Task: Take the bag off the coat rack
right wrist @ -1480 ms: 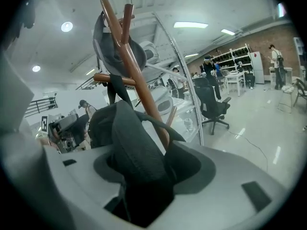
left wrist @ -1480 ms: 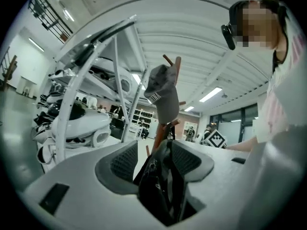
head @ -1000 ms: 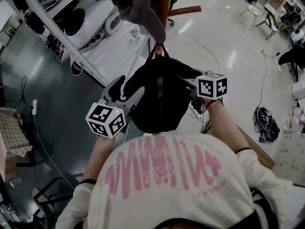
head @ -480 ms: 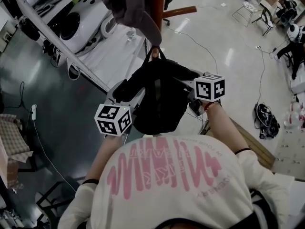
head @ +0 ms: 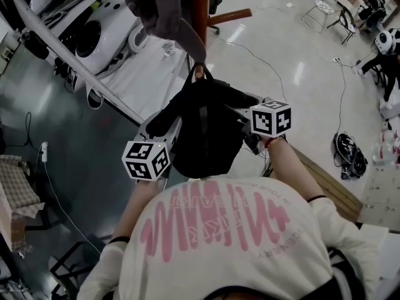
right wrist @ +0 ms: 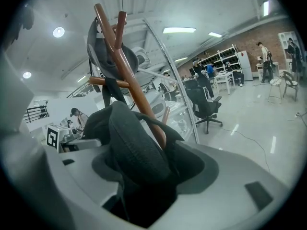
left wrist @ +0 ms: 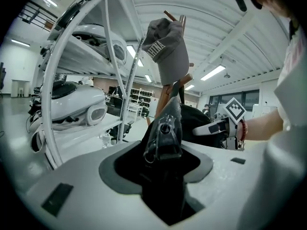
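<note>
Since the earlier frame the left gripper [head: 164,120] has sunk a little and drawn in against the bag [head: 206,136]. Its jaws, spread wide then, have just been closing. They now stand about half apart and pinch the bag's left side, and its own view shows a black strap with a metal ring and buckle filling the gap. The cube on this gripper bears black-and-white square markers and no letters.

The black bag is between the two grippers, in front of the person's chest. Its handle loop is still hooked over a peg of the brown wooden rack [head: 200,5]. A grey cap [head: 159,8] hangs higher on the rack, above the bag. The left gripper view shows white lettering on the cap's front, too small to read.

The right gripper [head: 245,108] has kept its place on the bag's right side. Its jaws are part open and clamped on a thick fold of dark fabric. Its cube shows the same kind of markers.

Below, the person's white shirt [head: 219,242] carries pink print, seen upside down and too blurred to read.
</note>
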{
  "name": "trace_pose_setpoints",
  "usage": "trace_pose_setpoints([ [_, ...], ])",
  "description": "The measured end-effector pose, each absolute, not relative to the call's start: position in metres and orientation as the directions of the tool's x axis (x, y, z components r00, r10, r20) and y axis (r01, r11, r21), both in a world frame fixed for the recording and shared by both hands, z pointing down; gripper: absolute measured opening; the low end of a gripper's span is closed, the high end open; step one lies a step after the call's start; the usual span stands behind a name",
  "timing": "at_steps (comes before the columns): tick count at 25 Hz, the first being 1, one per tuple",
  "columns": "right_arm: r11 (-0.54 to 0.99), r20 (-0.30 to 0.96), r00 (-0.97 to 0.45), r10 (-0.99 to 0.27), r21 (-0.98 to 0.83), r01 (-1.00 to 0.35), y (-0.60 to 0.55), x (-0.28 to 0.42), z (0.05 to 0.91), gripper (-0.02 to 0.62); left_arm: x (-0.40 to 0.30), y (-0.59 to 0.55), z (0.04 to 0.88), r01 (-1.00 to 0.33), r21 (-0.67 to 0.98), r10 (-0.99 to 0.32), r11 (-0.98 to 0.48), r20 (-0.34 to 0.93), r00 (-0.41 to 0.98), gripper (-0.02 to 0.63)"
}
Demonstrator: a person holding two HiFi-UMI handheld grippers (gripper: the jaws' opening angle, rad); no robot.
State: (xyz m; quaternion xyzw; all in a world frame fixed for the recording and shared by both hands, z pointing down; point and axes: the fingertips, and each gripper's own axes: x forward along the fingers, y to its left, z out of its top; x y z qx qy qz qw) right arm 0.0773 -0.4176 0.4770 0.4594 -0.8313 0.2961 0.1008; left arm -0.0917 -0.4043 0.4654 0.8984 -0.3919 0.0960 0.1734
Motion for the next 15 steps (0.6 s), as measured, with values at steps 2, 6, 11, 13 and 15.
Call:
trace_pose_setpoints([
  [2,0.399,0.440,-0.550,-0.710,-0.393,-0.828,-0.4166,0.0763,0.4772,0.287,-0.0915,-0.4026,0.4657,-0.725,0.246,-0.660,-0.643,0.303,0.688,0.176],
  [6,0.392,0.445,-0.536,-0.718,-0.378,-0.839,-0.4143,0.0757,0.4775,0.282,-0.0906,-0.4000,0.4656,-0.712,0.249,-0.649,-0.656,0.295,0.701,0.158],
  [11,0.374,0.470,-0.508,-0.722,-0.352,-0.858,-0.4131,0.0743,0.4787,0.262,-0.0911,-0.3986,0.4663,-0.717,0.251,-0.652,-0.651,0.298,0.697,0.158],
  [13,0.370,0.483,-0.498,-0.720,-0.340,-0.864,-0.4129,0.0734,0.4796,0.248,-0.0915,-0.3989,0.4666,-0.716,0.254,-0.651,-0.650,0.300,0.697,0.158],
  [15,0.367,0.492,-0.491,-0.719,-0.331,-0.869,-0.4123,0.0736,0.4803,0.236,-0.0906,-0.3987,0.4670,-0.709,0.263,-0.642,-0.654,0.303,0.704,0.156],
])
